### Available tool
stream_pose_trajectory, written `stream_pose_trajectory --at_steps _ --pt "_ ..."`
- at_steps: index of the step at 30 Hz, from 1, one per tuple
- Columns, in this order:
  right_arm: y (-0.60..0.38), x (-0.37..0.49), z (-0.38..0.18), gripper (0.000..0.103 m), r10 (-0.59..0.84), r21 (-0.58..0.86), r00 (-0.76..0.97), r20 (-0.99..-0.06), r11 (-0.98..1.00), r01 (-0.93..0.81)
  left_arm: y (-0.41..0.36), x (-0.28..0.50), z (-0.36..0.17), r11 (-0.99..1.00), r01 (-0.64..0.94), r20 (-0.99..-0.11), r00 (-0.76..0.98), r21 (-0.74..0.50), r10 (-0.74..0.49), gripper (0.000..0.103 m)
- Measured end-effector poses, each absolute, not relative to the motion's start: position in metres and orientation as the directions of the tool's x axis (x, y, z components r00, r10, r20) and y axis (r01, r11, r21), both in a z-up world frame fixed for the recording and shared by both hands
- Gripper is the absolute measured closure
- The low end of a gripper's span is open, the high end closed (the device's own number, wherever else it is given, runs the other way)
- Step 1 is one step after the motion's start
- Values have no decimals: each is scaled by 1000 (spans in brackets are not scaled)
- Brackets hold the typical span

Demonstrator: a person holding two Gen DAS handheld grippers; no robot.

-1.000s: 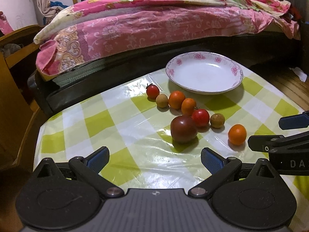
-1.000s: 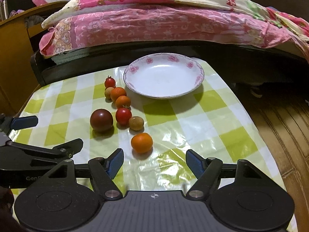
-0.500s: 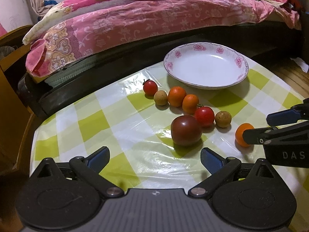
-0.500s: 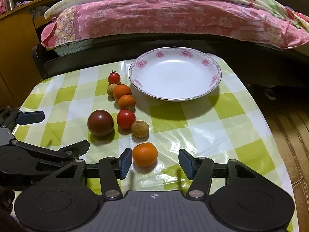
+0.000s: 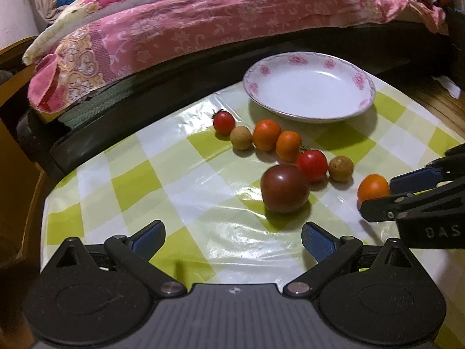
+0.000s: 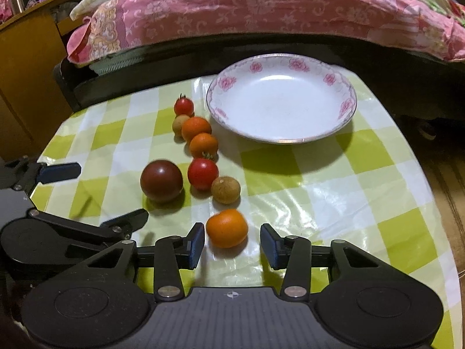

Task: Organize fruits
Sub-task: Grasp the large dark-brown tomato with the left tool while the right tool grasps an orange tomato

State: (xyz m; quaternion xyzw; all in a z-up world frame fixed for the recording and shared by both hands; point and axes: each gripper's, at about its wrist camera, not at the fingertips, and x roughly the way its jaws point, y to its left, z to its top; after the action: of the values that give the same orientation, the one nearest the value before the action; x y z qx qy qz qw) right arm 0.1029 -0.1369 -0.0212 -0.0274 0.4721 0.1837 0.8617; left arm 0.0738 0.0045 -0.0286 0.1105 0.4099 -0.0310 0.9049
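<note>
Straddling the round orange fruit (image 6: 227,228), the right gripper (image 6: 231,245) jaws gape, touching nothing.

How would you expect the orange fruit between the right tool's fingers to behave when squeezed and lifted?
The orange fruit is round and sits on glossy plastic, so an off-centre touch would probably roll it. Its smooth skin may slip; it looks small and probably light. The right tool is open around it.
</note>
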Motion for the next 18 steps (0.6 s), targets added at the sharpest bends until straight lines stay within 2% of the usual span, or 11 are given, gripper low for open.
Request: stream_pose_trajectory --at_steps 4,13,18 --pt "-136 104 -24 73 298 125 480 -825 925 -360 -1 73 -30 963 181 -740 672 198 26 0" --pt "-142 106 -21 74 302 130 484 -821 925 -357 -11 84 -32 938 271 -712 701 217 -38 0" --pt "-148 108 -16 74 314 155 484 -817 928 -340 -8 100 -32 948 266 -710 702 174 -66 9"
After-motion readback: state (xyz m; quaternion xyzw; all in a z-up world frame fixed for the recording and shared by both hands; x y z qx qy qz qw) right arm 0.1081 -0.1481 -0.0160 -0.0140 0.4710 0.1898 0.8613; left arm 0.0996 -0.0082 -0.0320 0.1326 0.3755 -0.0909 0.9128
